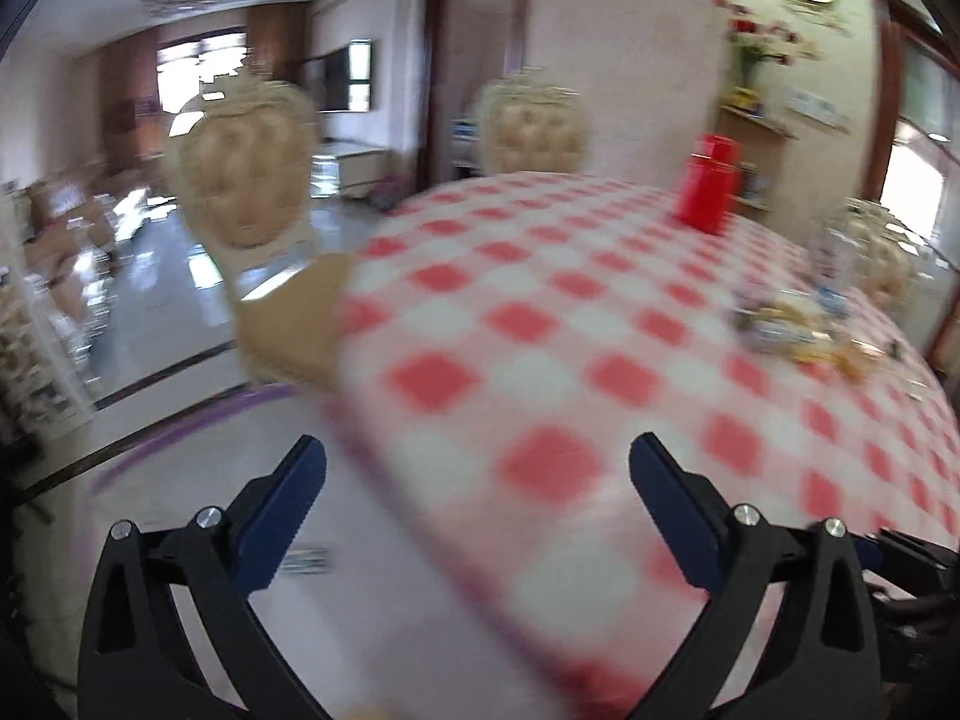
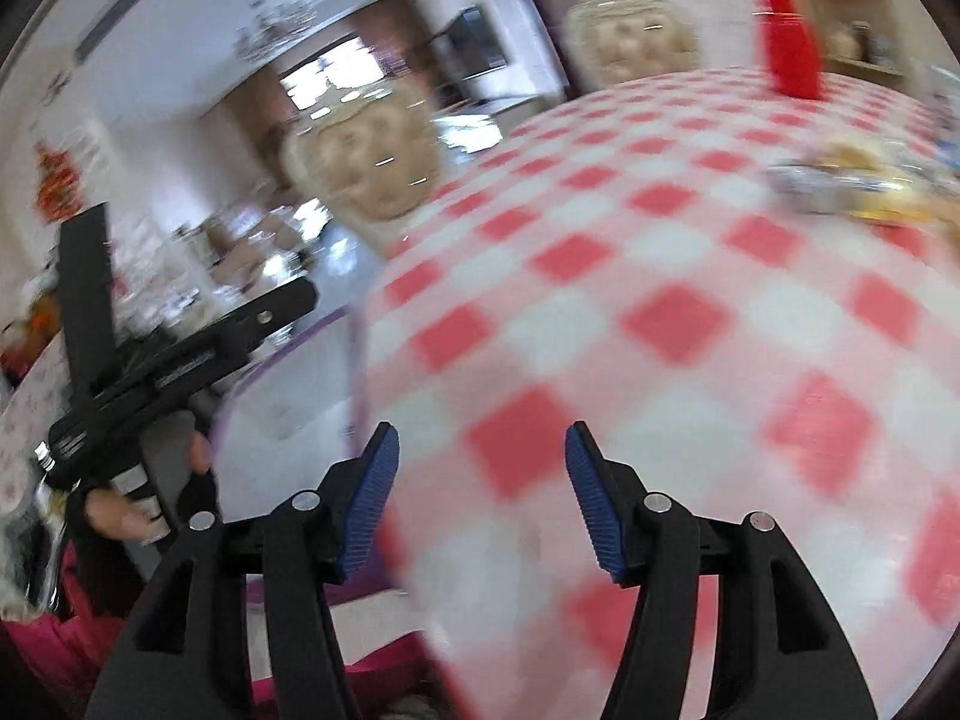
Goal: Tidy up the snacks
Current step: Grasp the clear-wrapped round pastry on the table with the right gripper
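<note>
both claws released: left claw (image 1: 477, 462), right claw (image 2: 480, 447) over tablecloth (image 1: 600, 312) edge

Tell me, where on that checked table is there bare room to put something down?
The widest free patch is the near and middle cloth, from the edge by the chair across to the snack pile. Another bare strip runs along the far edge, left of the red canister. It is crowded only on the right, around the snacks. Both claws are open and empty.
</note>
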A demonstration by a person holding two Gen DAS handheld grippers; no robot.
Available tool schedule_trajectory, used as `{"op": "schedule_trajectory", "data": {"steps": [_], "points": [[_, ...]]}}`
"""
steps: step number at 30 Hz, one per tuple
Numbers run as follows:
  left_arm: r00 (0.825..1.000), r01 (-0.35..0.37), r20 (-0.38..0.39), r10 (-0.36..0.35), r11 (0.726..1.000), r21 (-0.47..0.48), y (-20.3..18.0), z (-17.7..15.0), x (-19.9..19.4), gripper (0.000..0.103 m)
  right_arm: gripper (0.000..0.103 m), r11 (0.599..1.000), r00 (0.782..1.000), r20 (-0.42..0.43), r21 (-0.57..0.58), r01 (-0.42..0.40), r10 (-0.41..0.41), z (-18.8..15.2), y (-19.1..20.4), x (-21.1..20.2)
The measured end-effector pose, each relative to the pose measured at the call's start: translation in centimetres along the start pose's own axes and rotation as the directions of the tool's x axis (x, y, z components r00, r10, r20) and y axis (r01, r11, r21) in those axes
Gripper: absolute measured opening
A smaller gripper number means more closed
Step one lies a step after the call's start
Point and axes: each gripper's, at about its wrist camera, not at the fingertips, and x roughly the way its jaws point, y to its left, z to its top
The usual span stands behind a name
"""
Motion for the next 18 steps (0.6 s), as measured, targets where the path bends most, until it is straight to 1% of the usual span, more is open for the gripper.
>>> {"op": "schedule_trajectory", "data": {"steps": [1, 2, 3, 4, 5, 7, 8, 9, 10, 11, 12, 13, 15, 16, 17, 18], "points": [[0.999, 0.044, -0.007, -0.044, 0.999, 0.010, -2.4, 0.3, 0.7, 0.101, 0.064, 0.998, 0.998, 0.019, 0.006, 0.063, -0.063, 0.2, -1.1, -0.8], [0.997, 0.081, -0.016, -0.080, 0.997, 0.016, -4.2, 0.4, 1.3, 0.101, 0.065, 0.992, 0.991, 0.043, 0.017, 0.127, -0.128, 0.2, -2.4, -1.8], [0.993, 0.119, -0.031, -0.118, 0.993, 0.022, -6.0, 0.5, 2.1, 0.101, 0.071, 0.984, 0.983, 0.062, 0.043, 0.172, -0.175, 0.2, -4.1, -2.7], [0.985, 0.163, -0.057, -0.161, 0.986, 0.028, -8.3, 0.6, 3.4, 0.101, 0.078, 0.979, 0.978, 0.070, 0.066, 0.192, -0.196, 0.4, -5.2, -3.0], [0.979, 0.192, -0.080, -0.189, 0.981, 0.029, -10.2, 0.7, 4.7, 0.101, 0.079, 0.965, 0.966, 0.086, 0.119, 0.233, -0.243, 0.3, -7.6, -4.0], [0.960, 0.251, -0.134, -0.246, 0.968, 0.026, -14.2, 0.8, 7.6, 0.101, 0.079, 0.935, 0.940, 0.098, 0.177, 0.308, -0.328, 0.2, -11.1, -5.3], [0.953, 0.270, -0.151, -0.263, 0.963, 0.027, -15.6, 0.8, 8.6, 0.101, 0.079, 0.914, 0.921, 0.104, 0.207, 0.349, -0.375, 0.2, -13.0, -6.1], [0.947, 0.285, -0.164, -0.277, 0.958, 0.030, -17.2, 1.0, 9.8, 0.101, 0.080, 0.899, 0.908, 0.112, 0.234, 0.370, -0.403, 0.2, -14.4, -6.9], [0.944, 0.297, -0.163, -0.288, 0.954, 0.034, -19.3, 1.4, 11.1, 0.101, 0.085, 0.877, 0.891, 0.125, 0.280, 0.391, -0.437, 0.4, -16.6, -7.9], [0.944, 0.300, -0.155, -0.291, 0.953, 0.039, -20.8, 1.7, 12.1, 0.101, 0.088, 0.858, 0.878, 0.132, 0.322, 0.401, -0.460, 0.5, -18.7, -8.9], [0.944, 0.306, -0.140, -0.297, 0.951, 0.047, -22.8, 2.3, 13.3, 0.101, 0.087, 0.830, 0.862, 0.136, 0.378, 0.410, -0.488, 0.7, -21.3, -10.0], [0.943, 0.315, -0.130, -0.307, 0.948, 0.050, -24.0, 2.6, 13.9, 0.101, 0.087, 0.813, 0.854, 0.134, 0.408, 0.415, -0.504, 1.0, -22.9, -10.4], [0.936, 0.340, -0.114, -0.333, 0.939, 0.052, -26.6, 3.6, 15.0, 0.101, 0.087, 0.766, 0.829, 0.124, 0.476, 0.432, -0.545, 1.8, -27.2, -11.8], [0.927, 0.367, -0.101, -0.360, 0.929, 0.050, -28.2, 4.2, 15.6, 0.101, 0.087, 0.751, 0.821, 0.123, 0.495, 0.436, -0.558, 2.0, -28.8, -12.4], [0.920, 0.385, -0.090, -0.380, 0.921, 0.050, -29.6, 4.7, 16.0, 0.101, 0.087, 0.728, 0.805, 0.124, 0.523, 0.443, -0.580, 2.4, -30.7, -13.2], [0.910, 0.411, -0.075, -0.407, 0.910, 0.054, -31.2, 5.2, 16.3, 0.101, 0.087, 0.697, 0.784, 0.123, 0.556, 0.453, -0.608, 2.8, -32.4, -14.0]]}}
